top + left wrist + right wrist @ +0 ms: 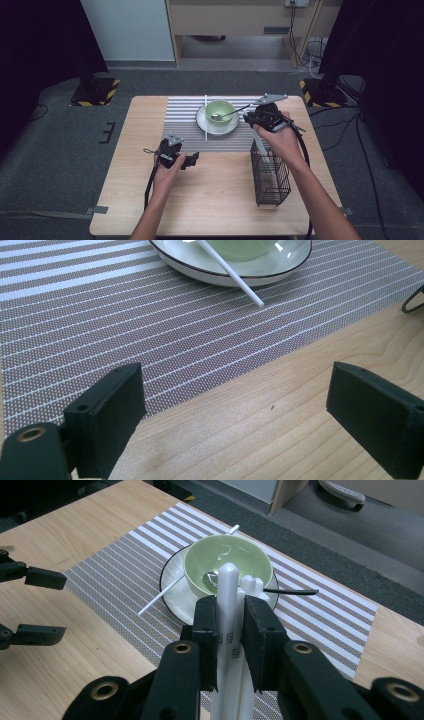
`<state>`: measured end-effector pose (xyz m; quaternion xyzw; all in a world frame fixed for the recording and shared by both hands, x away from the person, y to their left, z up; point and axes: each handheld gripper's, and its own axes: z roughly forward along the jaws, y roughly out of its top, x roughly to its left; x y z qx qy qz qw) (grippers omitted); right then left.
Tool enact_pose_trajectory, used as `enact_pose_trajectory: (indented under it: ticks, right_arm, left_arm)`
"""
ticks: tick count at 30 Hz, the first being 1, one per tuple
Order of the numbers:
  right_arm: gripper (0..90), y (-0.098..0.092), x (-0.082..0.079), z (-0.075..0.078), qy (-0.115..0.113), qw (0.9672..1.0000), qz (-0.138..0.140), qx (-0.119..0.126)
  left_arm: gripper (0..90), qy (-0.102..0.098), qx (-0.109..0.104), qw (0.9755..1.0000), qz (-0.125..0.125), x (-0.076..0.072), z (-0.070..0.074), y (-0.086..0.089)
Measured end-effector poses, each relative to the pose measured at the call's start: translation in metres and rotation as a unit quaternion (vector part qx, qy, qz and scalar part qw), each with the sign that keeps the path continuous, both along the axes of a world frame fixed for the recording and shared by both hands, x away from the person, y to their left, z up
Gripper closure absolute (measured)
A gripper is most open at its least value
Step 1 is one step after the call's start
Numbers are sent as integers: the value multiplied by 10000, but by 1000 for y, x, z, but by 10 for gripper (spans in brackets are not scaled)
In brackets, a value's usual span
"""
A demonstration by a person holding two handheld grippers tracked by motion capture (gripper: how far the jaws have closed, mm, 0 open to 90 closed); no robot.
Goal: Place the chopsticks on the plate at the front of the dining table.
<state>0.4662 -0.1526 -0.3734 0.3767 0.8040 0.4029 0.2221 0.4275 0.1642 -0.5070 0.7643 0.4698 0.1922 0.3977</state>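
A green bowl (220, 110) (227, 562) sits on a white plate (207, 126) (280, 265) on a striped placemat (185, 115). A dark-handled spoon (232, 113) (295, 591) rests in the bowl. A white chopstick (205, 117) (235, 277) (160, 597) lies across the plate's left side. My right gripper (250, 118) (230, 615) is shut on a white utensil (227, 587), held upright; its lower end reaches into the wire basket (270, 175). My left gripper (191, 160) (235, 415) is open and holds nothing, low over the wood at the mat's front edge.
The wooden table (215, 205) has bare wood in front of the mat and on its left side. The black wire basket stands at the right front. Dark stands and cables lie on the floor beyond the table.
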Motion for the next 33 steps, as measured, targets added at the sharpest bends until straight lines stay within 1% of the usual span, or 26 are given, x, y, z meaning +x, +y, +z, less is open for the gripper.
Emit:
enact_pose_trajectory:
  ticks: [1,6,10,12,14,15,16,18,19,24,26,28,29,31,32,33]
  right_arm:
    - [822,0,0,0,-3,10000,35,9]
    - [827,-4,-1,3,3,9999,111,121]
    - [828,-10,1,9,15,9995,149,284]
    - [830,-14,1,16,19,9990,178,409]
    - [832,-17,2,23,9,9985,201,515]
    - [835,-22,1,31,-7,9977,207,648]
    - [835,-22,1,31,-7,9977,207,648]
    - [836,-26,0,39,-30,9965,219,801]
    - [836,-28,-1,43,-57,9963,227,833]
    - [838,-40,-5,63,-239,9938,272,1047]
    - [838,-46,-6,71,-300,9920,301,1193]
    - [838,-53,-6,78,-335,9880,342,1468]
    - [838,-55,-6,82,-366,9867,356,1543]
    - [838,-60,-6,90,-451,9851,361,1620]
    - [838,-62,-6,93,-478,9836,375,1696]
    - [838,-63,-5,97,-494,9821,384,1775]
  left_arm:
    - [82,12,5,10000,-10,0,0,0]
    - [85,30,7,10000,-27,0,-2,-1]
    - [86,39,21,10000,-17,0,-3,-1]
    - [89,13,29,10000,23,0,-2,0]
    - [101,-58,56,9999,125,-1,-1,1]
    - [109,-106,35,9998,173,-1,-1,2]
    - [109,-127,12,9998,176,-2,0,2]
    - [109,-181,-97,9997,123,-3,2,2]
    - [109,-216,-134,9996,114,-3,3,2]
    - [118,-302,-243,9992,-12,-3,8,-1]
    - [118,-384,-290,9988,-66,-4,12,-1]
    - [119,-459,-276,9984,-170,-4,15,-3]
    - [122,-472,-239,9983,-253,-4,16,-5]
    - [125,-489,-298,9978,-321,-5,18,-7]
    - [131,-474,-342,9977,-353,-6,18,-9]
    - [133,-473,-340,9975,-399,-6,18,-11]
